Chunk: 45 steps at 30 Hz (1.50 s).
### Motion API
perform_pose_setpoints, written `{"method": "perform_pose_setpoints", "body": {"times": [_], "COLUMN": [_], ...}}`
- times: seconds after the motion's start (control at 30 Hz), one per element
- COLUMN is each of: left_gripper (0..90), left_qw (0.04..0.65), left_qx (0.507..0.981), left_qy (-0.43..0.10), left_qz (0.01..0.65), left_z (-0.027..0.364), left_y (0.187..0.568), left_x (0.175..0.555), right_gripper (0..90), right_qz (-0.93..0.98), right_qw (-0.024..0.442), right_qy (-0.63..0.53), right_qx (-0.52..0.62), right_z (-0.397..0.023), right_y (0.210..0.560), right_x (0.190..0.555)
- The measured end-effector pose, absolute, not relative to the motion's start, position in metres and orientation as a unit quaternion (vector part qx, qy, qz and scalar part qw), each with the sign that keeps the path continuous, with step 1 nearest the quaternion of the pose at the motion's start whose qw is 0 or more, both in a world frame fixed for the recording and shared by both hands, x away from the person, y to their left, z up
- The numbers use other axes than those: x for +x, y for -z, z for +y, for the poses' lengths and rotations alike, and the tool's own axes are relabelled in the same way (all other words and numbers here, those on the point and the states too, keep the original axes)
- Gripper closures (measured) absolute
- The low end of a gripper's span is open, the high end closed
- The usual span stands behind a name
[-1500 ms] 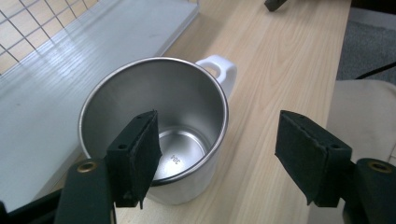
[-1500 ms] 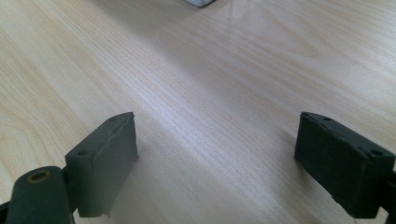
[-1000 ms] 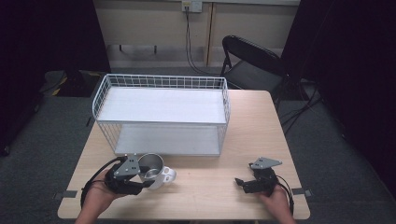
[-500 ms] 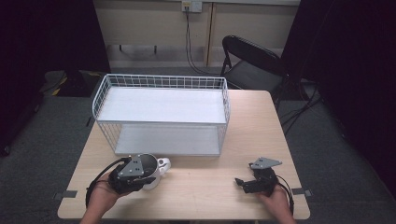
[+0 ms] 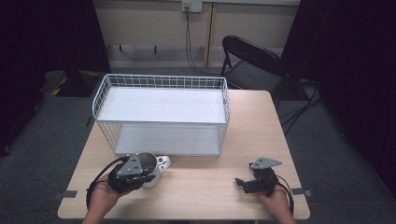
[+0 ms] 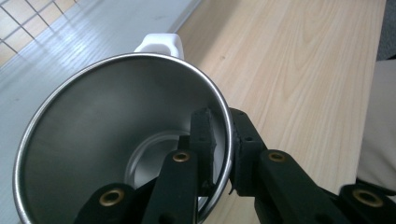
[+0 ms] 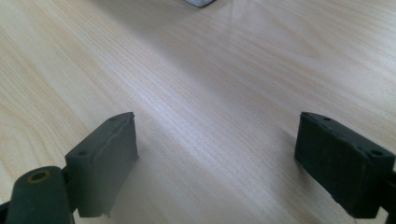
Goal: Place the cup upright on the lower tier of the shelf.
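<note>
Left gripper view: left tongs [image 6: 223, 140] pinch the seemingly upright steel cup's [image 6: 107, 135] rim, handle toward the basket [image 5: 161, 112]; right tongs [image 7: 229, 158] gape.

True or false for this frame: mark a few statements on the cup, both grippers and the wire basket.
1. The left gripper pinches the steel cup by its rim. True.
2. The right gripper holds a spoon. False: its jaws stand open over bare table.
3. The cup sits inside the wire basket. False: it is on the table in front of it.
4. The cup has a white handle. True.
</note>
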<state>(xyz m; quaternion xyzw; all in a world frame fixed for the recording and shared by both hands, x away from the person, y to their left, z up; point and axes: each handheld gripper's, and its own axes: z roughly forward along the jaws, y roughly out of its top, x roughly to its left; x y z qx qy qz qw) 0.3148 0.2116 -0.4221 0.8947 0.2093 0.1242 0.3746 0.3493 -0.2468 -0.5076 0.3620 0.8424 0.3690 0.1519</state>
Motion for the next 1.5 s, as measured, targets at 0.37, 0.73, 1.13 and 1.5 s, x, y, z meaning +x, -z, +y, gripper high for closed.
{"method": "perform_pose_setpoints", "body": {"times": [0.37,0.73,1.13,1.5], "left_gripper": [82.3,82.3,82.4,82.3], "left_qw": [0.383,0.381,0.379,0.380], "left_qx": [0.885,0.883,0.879,0.874], "left_qy": [-0.131,-0.141,-0.154,-0.167], "left_qz": [0.229,0.235,0.245,0.252], "left_z": [0.214,0.213,0.211,0.211], "left_y": [0.412,0.406,0.399,0.394], "left_x": [0.318,0.325,0.332,0.342], "right_gripper": [12.1,12.2,12.2,12.2], "right_qz": [0.842,0.842,0.842,0.842], "right_qw": [0.152,0.152,0.152,0.152], "right_qy": [-0.369,-0.369,-0.369,-0.369], "right_qx": [0.362,0.362,0.362,0.362], "right_z": [-0.247,-0.247,-0.247,-0.247], "right_y": [0.508,0.508,0.508,0.508], "right_x": [0.349,0.349,0.349,0.349]}}
